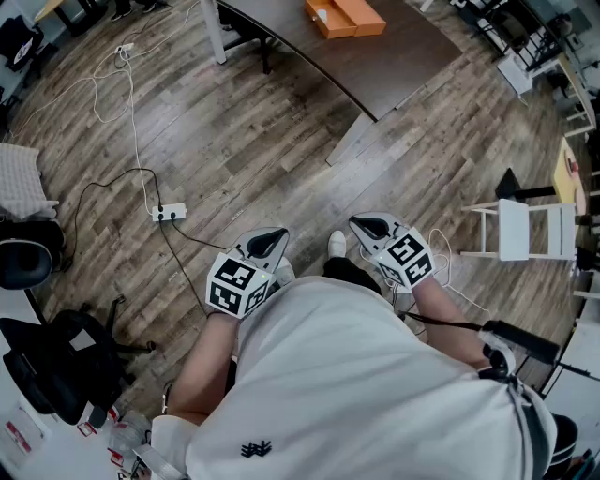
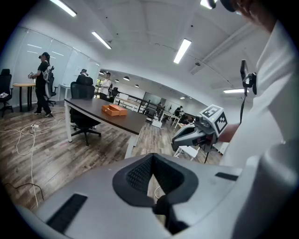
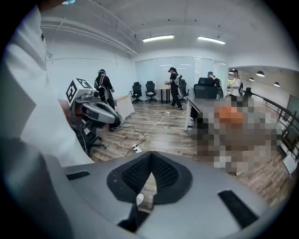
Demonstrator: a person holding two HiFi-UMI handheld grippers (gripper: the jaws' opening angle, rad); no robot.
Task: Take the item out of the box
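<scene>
While the person in a white shirt (image 1: 356, 375) stands on the wood floor (image 1: 253, 131), both grippers are held close in front of the body, well apart from the task's thing. Left gripper (image 1: 269, 241): jaws closed tip to tip, nothing between them. Right gripper (image 1: 373, 226): jaws closed too, empty. Orange box (image 1: 344, 16) sits on the dark table (image 1: 394, 66), well back from its near corner, untouched. It looks open, contents too small to tell. Power strip (image 1: 169, 213) and white cable (image 1: 131, 103) lie on the floor, left of the grippers.
</scene>
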